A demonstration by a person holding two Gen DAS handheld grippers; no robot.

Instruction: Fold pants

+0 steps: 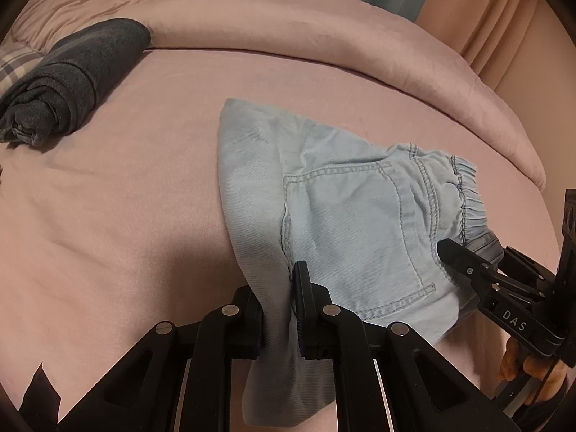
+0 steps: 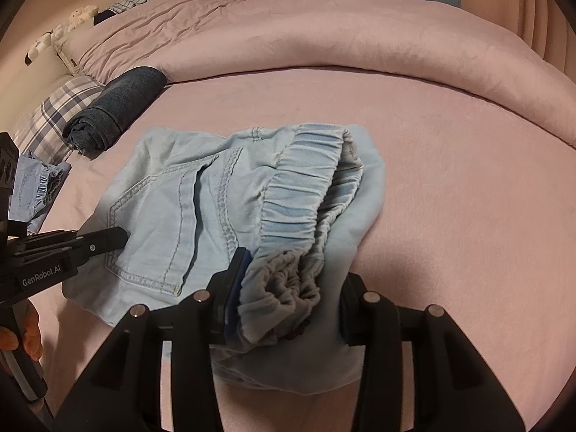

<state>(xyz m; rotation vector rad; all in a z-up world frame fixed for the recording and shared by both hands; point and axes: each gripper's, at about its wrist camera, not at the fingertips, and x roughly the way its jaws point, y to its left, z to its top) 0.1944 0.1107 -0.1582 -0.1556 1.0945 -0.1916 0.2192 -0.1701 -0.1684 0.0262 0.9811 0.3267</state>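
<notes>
Gripping the light blue pants (image 1: 345,208) at two edges on the pink bed sheet (image 1: 108,187).

Left gripper (image 1: 279,309) is clamped on a fold of the denim at the near edge, just beside the back pocket (image 1: 360,237); the right gripper (image 2: 288,295) is closed around the bunched elastic waistband (image 2: 302,194). The pants lie partly folded near the middle of the bed, pocket side up. A rolled dark grey garment (image 2: 115,108) sits well apart, beside a plaid pillow (image 2: 54,115) and the pushed-back pink duvet (image 2: 324,36).
</notes>
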